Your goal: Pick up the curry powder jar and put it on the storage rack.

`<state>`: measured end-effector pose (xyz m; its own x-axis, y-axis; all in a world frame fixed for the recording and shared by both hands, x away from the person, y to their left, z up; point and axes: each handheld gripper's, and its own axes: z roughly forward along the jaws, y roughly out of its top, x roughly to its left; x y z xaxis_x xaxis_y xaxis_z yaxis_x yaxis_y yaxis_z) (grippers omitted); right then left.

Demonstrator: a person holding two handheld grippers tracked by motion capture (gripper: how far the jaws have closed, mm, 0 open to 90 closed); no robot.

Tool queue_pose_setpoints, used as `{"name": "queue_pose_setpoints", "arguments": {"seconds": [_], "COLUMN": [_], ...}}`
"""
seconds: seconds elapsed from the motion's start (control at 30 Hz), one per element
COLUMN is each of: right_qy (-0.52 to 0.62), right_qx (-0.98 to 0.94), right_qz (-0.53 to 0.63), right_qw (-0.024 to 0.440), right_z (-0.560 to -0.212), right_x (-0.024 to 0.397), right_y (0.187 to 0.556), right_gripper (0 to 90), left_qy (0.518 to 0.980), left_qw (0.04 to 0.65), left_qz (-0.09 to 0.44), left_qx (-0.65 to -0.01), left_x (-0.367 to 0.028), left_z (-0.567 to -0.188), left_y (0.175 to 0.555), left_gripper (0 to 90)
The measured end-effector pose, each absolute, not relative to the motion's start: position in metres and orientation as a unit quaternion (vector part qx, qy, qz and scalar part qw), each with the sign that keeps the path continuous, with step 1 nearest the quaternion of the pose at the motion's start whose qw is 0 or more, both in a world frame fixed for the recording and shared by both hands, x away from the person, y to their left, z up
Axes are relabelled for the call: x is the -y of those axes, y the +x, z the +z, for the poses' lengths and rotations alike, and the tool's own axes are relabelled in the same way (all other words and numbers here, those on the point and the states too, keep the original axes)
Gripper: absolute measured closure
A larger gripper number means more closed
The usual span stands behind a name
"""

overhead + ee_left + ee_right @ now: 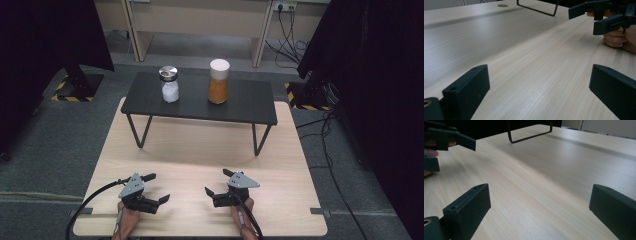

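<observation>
Pale wood desk [200,150] in the high view carries a black stand [200,102] with a white-filled shaker [169,85] and an orange-filled jar [218,82] well apart on it. Near the front edge, left gripper [157,187] and right gripper [216,182] rest released, jaws spread. Left gripper view: jaws wide over bare wood, the right gripper [584,17] beyond. Right gripper view: jaws wide, empty.

We see a tabletop [200,150] of pale wood-grain laminate, smooth with a soft sheen. At the upper middle of the high view, the small raised shelf [240,102] looks matt black on thin dark metal legs. The shaker [170,85] is clear glass with a shiny metal cap; the jar [218,82] has a matt white lid. Both grippers' jaws look matt black plastic.
</observation>
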<state>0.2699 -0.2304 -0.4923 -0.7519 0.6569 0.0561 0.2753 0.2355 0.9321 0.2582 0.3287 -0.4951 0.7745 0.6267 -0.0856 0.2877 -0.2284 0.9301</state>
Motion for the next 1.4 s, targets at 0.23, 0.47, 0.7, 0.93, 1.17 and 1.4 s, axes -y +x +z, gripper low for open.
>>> {"name": "queue_pose_setpoints", "arguments": {"seconds": [0.23, 0.47, 0.7, 0.93, 1.17, 1.4], "right_qy": [0.303, 0.307, 0.307, 0.303, 0.307, 0.308], "right_qx": [-0.777, -0.777, -0.775, -0.777, -0.774, -0.774], "right_qz": [0.523, 0.523, 0.526, 0.524, 0.527, 0.527], "right_qw": [0.176, 0.171, 0.168, 0.171, 0.168, 0.167], "right_z": [-0.4885, -0.4882, -0.4889, -0.4884, -0.4891, -0.4891], "right_x": [0.2256, 0.2265, 0.2279, 0.2268, 0.2282, 0.2285], "right_y": [0.2724, 0.274, 0.2745, 0.274, 0.2744, 0.2749], "right_gripper": [3.5, 3.5, 3.5, 3.5, 3.5, 3.5], "left_qy": [0.766, 0.762, 0.761, 0.76, 0.761, 0.76], "left_qw": [0.547, 0.551, 0.552, 0.554, 0.554, 0.554], "left_qz": [0.154, 0.151, 0.151, 0.152, 0.152, 0.152], "left_qx": [-0.3, -0.304, -0.304, -0.303, -0.302, -0.303], "left_x": [-0.3295, -0.331, -0.3313, -0.3319, -0.332, -0.3321], "left_z": [-0.4957, -0.4967, -0.4971, -0.4978, -0.4976, -0.4978], "left_y": [0.2585, 0.2591, 0.2587, 0.258, 0.2577, 0.2574], "left_gripper": [1.9, 1.9, 1.9, 2.0, 2.0, 1.9]}}
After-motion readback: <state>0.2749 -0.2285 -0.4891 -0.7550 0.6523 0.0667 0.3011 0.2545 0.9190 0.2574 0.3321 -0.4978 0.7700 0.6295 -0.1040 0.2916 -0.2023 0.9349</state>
